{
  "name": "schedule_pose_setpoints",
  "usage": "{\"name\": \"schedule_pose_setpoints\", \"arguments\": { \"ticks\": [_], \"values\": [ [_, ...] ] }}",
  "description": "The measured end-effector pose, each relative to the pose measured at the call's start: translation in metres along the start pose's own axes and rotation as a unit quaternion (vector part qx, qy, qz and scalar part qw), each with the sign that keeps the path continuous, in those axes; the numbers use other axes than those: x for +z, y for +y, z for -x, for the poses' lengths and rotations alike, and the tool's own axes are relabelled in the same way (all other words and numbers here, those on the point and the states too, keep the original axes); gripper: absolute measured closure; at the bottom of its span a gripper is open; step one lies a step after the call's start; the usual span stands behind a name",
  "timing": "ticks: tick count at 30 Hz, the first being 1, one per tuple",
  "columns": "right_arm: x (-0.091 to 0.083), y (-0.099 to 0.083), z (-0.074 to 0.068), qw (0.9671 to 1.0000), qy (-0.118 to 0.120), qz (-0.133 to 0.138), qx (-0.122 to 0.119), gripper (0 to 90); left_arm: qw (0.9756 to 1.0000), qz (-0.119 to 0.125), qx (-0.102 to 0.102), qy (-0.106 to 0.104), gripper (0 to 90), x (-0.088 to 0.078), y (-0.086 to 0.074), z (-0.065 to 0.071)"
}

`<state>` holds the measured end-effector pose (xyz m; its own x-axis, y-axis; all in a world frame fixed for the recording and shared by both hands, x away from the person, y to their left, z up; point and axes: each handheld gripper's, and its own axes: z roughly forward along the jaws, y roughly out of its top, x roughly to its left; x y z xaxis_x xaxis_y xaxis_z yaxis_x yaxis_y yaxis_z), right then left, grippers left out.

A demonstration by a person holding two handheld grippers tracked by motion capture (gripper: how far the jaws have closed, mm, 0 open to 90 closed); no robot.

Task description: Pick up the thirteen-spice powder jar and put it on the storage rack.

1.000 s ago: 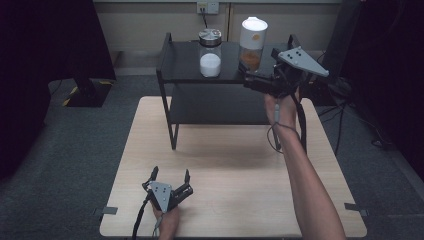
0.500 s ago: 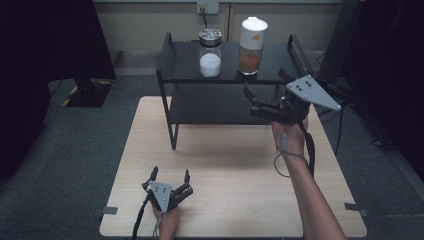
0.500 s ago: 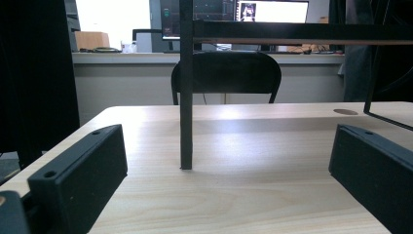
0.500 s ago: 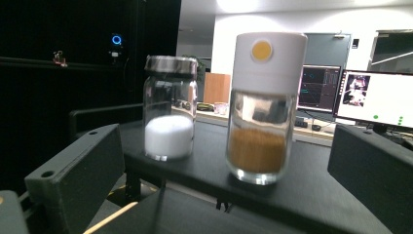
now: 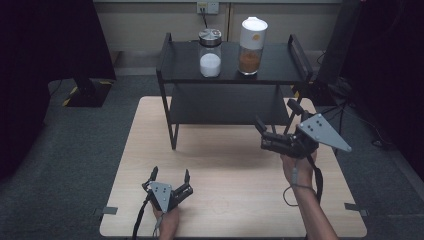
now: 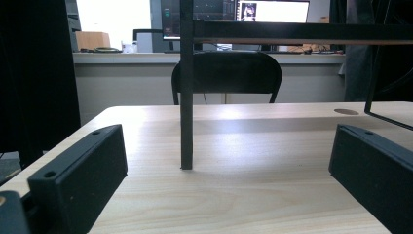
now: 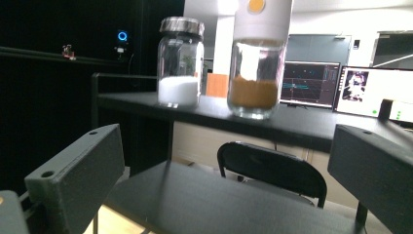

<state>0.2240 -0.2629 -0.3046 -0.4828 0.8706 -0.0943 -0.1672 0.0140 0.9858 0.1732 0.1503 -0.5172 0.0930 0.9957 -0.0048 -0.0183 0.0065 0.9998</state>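
Right gripper [image 5: 274, 128] hovering wide-jawed, empty, off the black two-tier metal shelf [image 5: 295, 52] bearing the white-lidded glass jar of orange powder [image 5: 252, 45]; likely between placements. Left gripper [image 5: 169, 179] resting wide-jawed on the light wooden table [image 5: 230, 165].

Surface [image 5: 225, 165]: pale wood grain. Shelf rack [image 5: 175, 65]: black. Jar with silver lid [image 5: 210, 52]: clear glass, white contents. Jar with white lid [image 5: 252, 46]: clear glass, orange-brown contents, orange dot on lid. Right gripper [image 5: 272, 125]: black, grey plate. Left gripper [image 5: 168, 178]: black, grey plate. Floor carpet [image 5: 75, 150]: dark grey.
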Motion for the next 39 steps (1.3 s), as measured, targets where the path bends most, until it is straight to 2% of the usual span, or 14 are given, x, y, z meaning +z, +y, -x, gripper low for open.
{"name": "schedule_pose_setpoints", "arguments": {
  "ticks": [8,14,19,25,31,35,36,39],
  "values": [
    [-0.027,-0.039,-0.010,0.9998,-0.019,0.000,0.011,0.0,1.0000,0.000,0.000,-0.001,0.0,0.000,0.000,0.000],
    [-0.045,-0.091,-0.020,0.9987,-0.045,-0.015,0.020,0.0,1.0000,0.000,0.000,0.000,0.0,0.000,0.000,0.000],
    [-0.057,-0.137,-0.030,0.9964,-0.073,-0.035,0.024,0.0,1.0000,0.000,0.000,0.000,0.0,0.000,0.000,0.000],
    [-0.072,-0.177,-0.041,0.9932,-0.108,-0.034,0.029,0.0,1.0000,0.000,0.000,0.000,0.0,0.000,0.000,0.000],
    [-0.077,-0.193,-0.051,0.9882,-0.144,-0.046,0.028,0.0,1.0000,0.000,0.000,0.000,0.0,0.000,0.000,0.000],
    [-0.078,-0.201,-0.054,0.9867,-0.150,-0.056,0.027,0.0,1.0000,0.000,0.000,0.002,0.0,0.000,0.000,0.001],
    [-0.078,-0.202,-0.054,0.9867,-0.152,-0.051,0.026,0.0,1.0000,0.000,0.000,0.001,0.0,0.000,0.000,0.001],
    [-0.077,-0.201,-0.055,0.9859,-0.156,-0.055,0.025,0.0,1.0000,0.000,0.000,0.002,0.0,0.000,0.000,0.001]
  ]
}}
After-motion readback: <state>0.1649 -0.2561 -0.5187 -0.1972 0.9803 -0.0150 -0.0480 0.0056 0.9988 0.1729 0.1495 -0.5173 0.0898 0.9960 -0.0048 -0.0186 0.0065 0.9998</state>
